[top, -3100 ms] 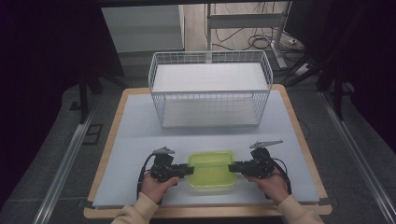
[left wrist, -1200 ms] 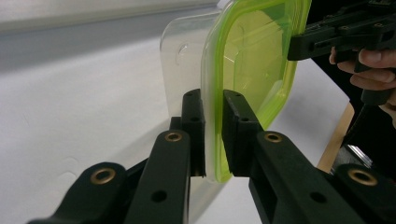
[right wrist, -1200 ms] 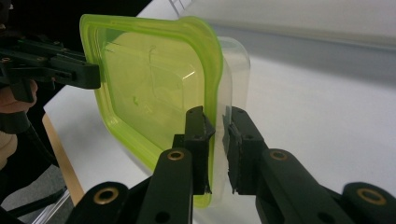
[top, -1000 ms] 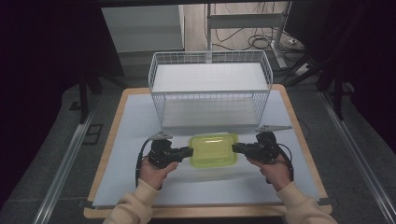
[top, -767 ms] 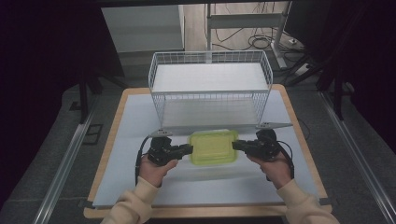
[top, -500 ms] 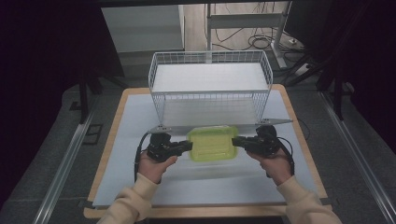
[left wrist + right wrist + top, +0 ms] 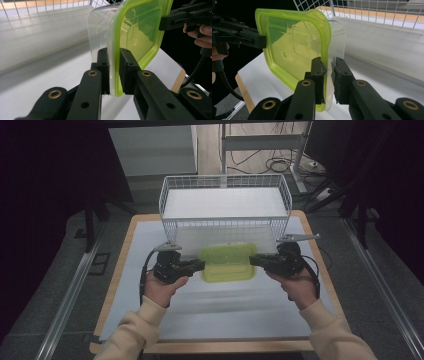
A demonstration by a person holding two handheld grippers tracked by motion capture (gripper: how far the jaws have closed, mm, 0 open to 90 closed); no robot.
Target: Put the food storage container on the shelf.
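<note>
The table [image 7: 150, 320] carries a white wire basket [image 7: 225, 210] at its far side. Just in front of the basket, you hold a clear container [image 7: 227, 262] with a green lid [image 7: 140, 32] off the surface, between both tools. Your left gripper [image 7: 200, 266] clamps its left rim; your right gripper [image 7: 254, 260] clamps its right rim, jaws narrow on the edge.

Light falls from above onto the white table [image 7: 225, 310], which glows pale and faintly streaked — the surrounding room sinks into near-black. In both gripper views the near black jaws blur softly, and the green lid [image 7: 294, 47] shows bright reflections — edges bend wide-angle.
</note>
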